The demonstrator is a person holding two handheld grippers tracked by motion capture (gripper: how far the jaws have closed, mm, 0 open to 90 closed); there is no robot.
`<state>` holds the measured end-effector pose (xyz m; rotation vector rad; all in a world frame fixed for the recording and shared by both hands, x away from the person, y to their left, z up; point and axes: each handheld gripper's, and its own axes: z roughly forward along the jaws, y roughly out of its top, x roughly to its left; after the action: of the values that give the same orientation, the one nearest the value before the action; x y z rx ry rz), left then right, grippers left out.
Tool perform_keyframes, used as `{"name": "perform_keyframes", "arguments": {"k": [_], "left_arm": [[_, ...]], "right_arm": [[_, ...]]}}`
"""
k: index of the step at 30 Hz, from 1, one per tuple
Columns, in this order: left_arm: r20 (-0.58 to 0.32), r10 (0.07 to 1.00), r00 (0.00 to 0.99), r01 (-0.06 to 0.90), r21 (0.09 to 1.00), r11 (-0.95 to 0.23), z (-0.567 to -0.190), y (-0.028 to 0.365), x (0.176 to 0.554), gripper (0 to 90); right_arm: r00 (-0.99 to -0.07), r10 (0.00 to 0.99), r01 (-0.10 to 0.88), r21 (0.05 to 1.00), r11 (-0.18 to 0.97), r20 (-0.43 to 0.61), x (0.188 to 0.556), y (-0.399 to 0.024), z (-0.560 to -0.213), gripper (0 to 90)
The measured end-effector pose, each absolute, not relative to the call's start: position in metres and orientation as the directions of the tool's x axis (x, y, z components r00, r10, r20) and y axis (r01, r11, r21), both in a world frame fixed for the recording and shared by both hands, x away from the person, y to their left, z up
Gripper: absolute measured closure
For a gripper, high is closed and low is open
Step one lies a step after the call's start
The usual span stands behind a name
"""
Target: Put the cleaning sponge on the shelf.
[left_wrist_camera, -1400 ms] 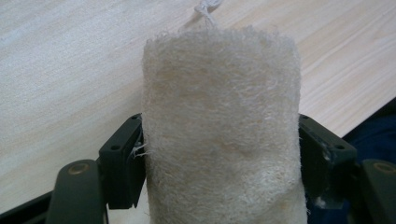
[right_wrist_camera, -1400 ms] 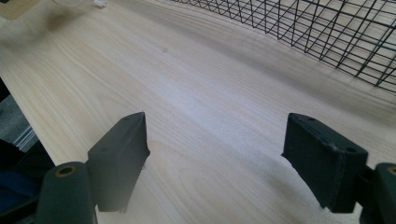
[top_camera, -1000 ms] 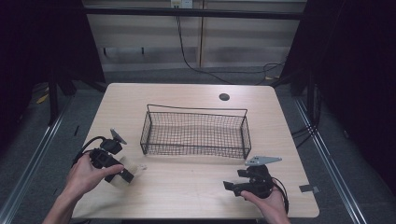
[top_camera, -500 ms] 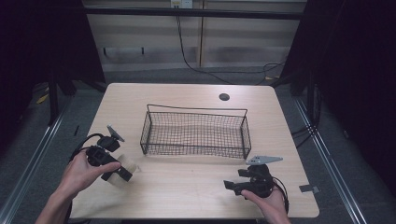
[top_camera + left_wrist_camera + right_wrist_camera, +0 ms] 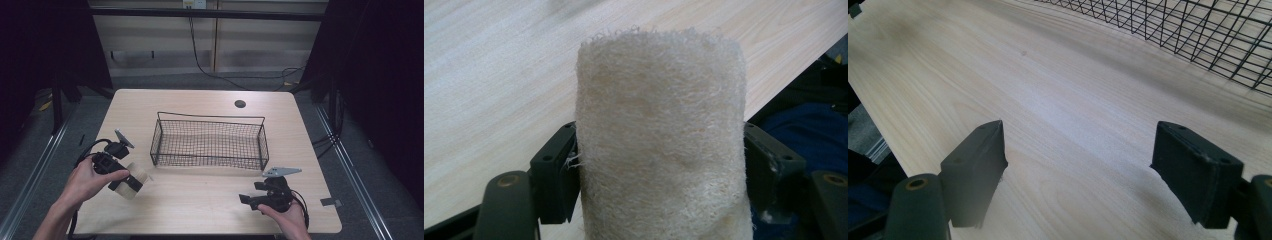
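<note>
The left claw (image 5: 131, 181), clenched on the loofah (image 5: 659, 140), sits just left of the basket (image 5: 209, 145); the right claw (image 5: 1080, 170) gapes empty.

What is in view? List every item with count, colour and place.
Loofah roll: one, cream, clamped in the left gripper above the table's near left part.
Wire basket: one, black, mid-table.
Table: one, light wood, with a dark round hole near its far edge.
Left gripper: one, black, shut on the roll.
Right gripper: one, black, jaws open, over the near right of the table.
Hands: two, left hand, right hand, entering from the near edge.
</note>
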<state>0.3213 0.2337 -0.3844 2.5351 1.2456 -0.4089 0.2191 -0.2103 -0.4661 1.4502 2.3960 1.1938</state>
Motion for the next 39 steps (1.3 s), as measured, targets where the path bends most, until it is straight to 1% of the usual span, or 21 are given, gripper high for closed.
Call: {"name": "perform_keyframes", "arguments": {"k": [2,4,16,21,29,33,35,36,39], "left_arm": [[-0.372,0.718,0.588,0.798,0.124,-0.590,-0.383,0.234,0.322,27.7],[-0.342,0.731,0.591,0.798,0.117,-0.591,-0.382,0.234,0.323,27.6],[-0.397,0.693,0.601,0.787,0.146,-0.599,-0.367,0.229,0.330,27.7],[-0.394,0.693,0.603,0.787,0.157,-0.596,-0.355,0.224,0.332,27.7],[-0.387,0.671,0.632,0.764,0.164,-0.625,-0.336,0.215,0.337,27.7],[-0.396,0.662,0.637,0.759,0.174,-0.627,-0.327,0.213,0.338,27.7],[-0.396,0.670,0.628,0.768,0.177,-0.616,-0.325,0.211,0.338,27.7],[-0.392,0.657,0.644,0.753,0.169,-0.636,-0.324,0.211,0.339,27.7],[-0.400,0.658,0.638,0.758,0.179,-0.627,-0.322,0.209,0.340,27.7]], "right_arm": [[-0.543,0.786,0.709,0.663,0.241,0.296,0.219,-0.210,-0.466,20.8],[-0.544,0.785,0.710,0.661,0.243,0.295,0.219,-0.210,-0.466,20.8],[-0.546,0.783,0.712,0.658,0.246,0.298,0.220,-0.209,-0.466,20.6],[-0.550,0.780,0.710,0.659,0.248,0.299,0.220,-0.209,-0.466,20.5],[-0.551,0.779,0.712,0.656,0.251,0.299,0.220,-0.208,-0.466,20.4],[-0.550,0.779,0.712,0.656,0.250,0.300,0.220,-0.209,-0.467,20.3],[-0.551,0.778,0.713,0.654,0.252,0.301,0.220,-0.209,-0.467,20.3],[-0.551,0.778,0.713,0.654,0.252,0.301,0.220,-0.209,-0.467,20.3],[-0.554,0.777,0.711,0.655,0.255,0.299,0.220,-0.208,-0.467,20.3]]}}
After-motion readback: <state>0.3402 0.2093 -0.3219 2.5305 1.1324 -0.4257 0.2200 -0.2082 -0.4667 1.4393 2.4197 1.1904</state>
